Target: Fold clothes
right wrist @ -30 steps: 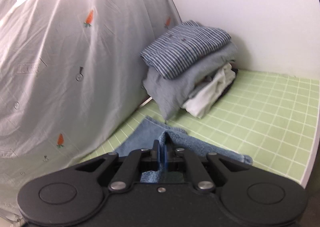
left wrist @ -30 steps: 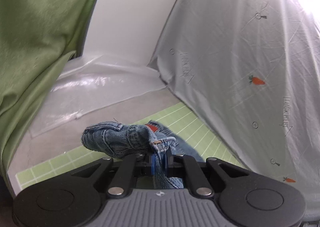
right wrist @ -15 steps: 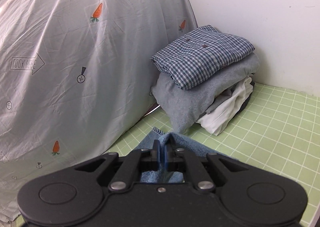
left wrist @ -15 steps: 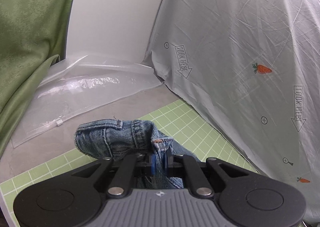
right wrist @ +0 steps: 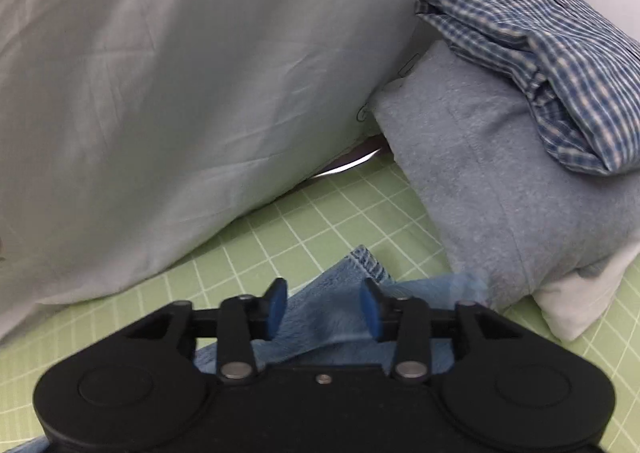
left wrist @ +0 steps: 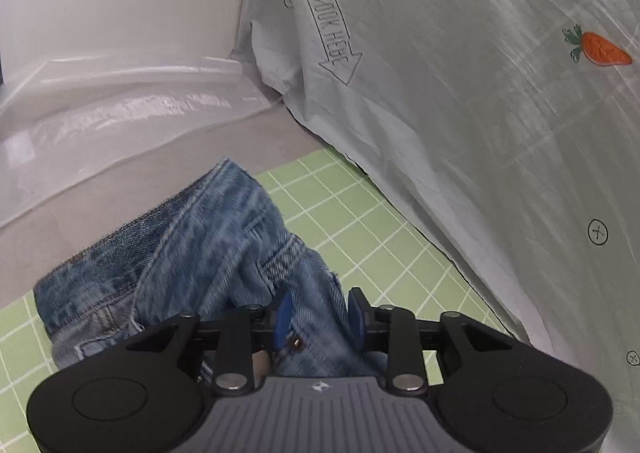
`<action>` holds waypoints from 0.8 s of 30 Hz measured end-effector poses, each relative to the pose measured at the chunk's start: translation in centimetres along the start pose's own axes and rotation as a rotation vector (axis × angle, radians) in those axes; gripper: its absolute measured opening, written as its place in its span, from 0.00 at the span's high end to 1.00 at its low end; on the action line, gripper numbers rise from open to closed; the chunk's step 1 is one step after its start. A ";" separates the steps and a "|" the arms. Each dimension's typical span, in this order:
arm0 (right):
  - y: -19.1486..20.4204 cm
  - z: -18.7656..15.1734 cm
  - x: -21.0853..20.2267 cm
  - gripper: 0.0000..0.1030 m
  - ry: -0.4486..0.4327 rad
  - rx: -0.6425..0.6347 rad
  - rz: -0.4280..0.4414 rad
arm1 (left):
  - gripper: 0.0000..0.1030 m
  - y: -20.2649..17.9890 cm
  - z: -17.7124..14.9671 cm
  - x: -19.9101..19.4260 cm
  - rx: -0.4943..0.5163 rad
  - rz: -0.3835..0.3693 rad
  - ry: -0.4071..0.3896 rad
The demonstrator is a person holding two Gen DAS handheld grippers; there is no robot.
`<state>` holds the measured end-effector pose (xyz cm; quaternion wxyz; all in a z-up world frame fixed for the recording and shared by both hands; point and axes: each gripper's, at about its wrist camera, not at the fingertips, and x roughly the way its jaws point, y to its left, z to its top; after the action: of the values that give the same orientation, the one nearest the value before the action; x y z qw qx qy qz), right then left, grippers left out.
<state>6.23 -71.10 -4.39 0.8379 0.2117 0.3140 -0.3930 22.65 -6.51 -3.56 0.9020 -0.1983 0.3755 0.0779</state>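
Over the green gridded mat (left wrist: 360,213), both the left hand-held gripper (left wrist: 320,317) and right hand-held gripper (right wrist: 324,307) are gaping open around crumpled blue denim jeans (left wrist: 192,245), gripping nothing.

Jeans (left wrist: 188,253): motion-blurred, near end hidden beneath left gripper (left wrist: 319,317) body. Clothes stack (right wrist: 520,157): cut by right frame edge; lowest layers indistinguishable.

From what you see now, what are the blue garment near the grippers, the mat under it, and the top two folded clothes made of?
The blue garment looks like faded denim: heavy stitched seams, a rivet.
The mat seems smooth matte plastic or rubber, green with a printed pale grid.
The checked shirt looks like thin woven cotton.
The grey-blue garment under it looks like soft, fuzzy knit, perhaps fleece.
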 end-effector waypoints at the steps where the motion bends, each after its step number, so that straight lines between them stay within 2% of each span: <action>1: 0.1 -0.3 0.0 0.45 -0.005 0.002 -0.009 | 0.47 -0.7 0.1 1.0 0.004 0.004 0.008; 2: -0.1 -0.9 -0.2 0.29 -0.005 0.015 -0.016 | 0.30 -1.4 0.2 2.1 0.008 0.008 0.015; 3: -0.6 -1.9 -0.8 0.19 0.001 0.043 -0.022 | 0.24 -1.7 -0.2 2.4 0.017 0.016 0.023; 9: -4.2 -8.6 -2.8 0.18 0.110 0.123 -0.127 | 0.23 0.0 -6.3 -1.6 0.030 0.067 0.128; 12: -5.5 -11.3 -3.1 0.18 0.167 0.167 -0.149 | 0.21 0.5 -9.2 -2.7 0.028 0.061 0.188; 19: -4.8 -12.3 -2.6 0.20 0.192 0.133 -0.121 | 0.21 -0.7 -13.0 -2.5 0.035 0.000 0.303; 20: -4.6 -12.2 -2.5 0.24 0.192 0.116 -0.121 | 0.29 -1.0 -13.4 -2.4 0.037 -0.007 0.318; 22: -4.1 -12.0 -2.5 0.40 0.190 0.071 -0.120 | 0.50 -1.7 -13.8 -2.4 0.070 0.022 0.306; 23: -3.9 -11.9 -2.6 0.45 0.189 0.048 -0.119 | 0.70 -1.8 -14.0 -2.5 0.095 0.034 0.298; 24: -3.8 -11.9 -2.7 0.55 0.186 0.027 -0.117 | 0.77 -1.7 -14.0 -2.5 0.102 0.025 0.298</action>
<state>-2.41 -64.81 -11.46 0.7780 0.2400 0.3968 -0.4240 12.38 -13.89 -10.21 0.8441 -0.1568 0.5112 0.0398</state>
